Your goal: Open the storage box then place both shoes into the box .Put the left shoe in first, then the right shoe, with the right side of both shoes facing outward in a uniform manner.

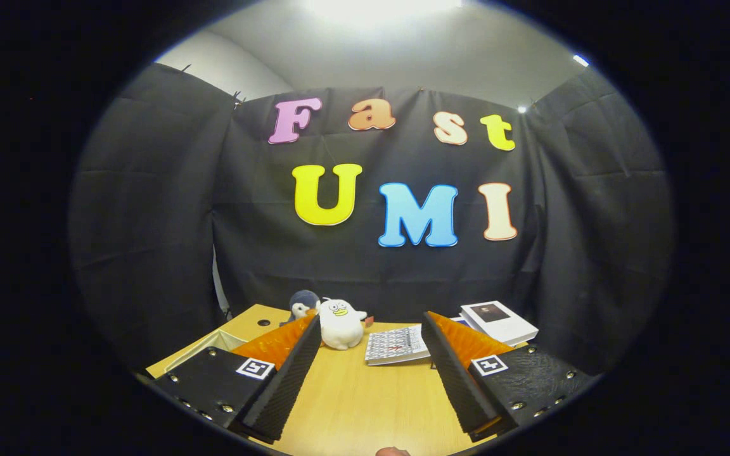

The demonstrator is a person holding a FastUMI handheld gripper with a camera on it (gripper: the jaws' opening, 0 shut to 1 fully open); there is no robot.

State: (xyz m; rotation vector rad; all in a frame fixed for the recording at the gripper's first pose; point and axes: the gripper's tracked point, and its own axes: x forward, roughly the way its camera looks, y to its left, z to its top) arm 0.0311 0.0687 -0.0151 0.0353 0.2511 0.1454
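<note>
The hand-held gripper [370, 326] stands with its two fingers spread wide and nothing between them but bare counter [365, 399], a smooth, pale wood-grain board. Each finger is a long wedge faced with ribbed, foam-like padding, and its outer block carries a small square printed marker and a row of screws. The fingers point level over the counter toward the far wall.

Just beyond the left fingertip sits a plump white plush duck [341, 324] with a yellow beak, and touching its left side is a smaller grey-blue plush penguin [302, 304]. Between the fingertips, farther out, lies a flat booklet [397, 345] with a fine printed pattern. Beyond the right finger rests a white book [499, 322], slightly overlapping other papers. The shoes and storage box cannot be seen from here.
</note>
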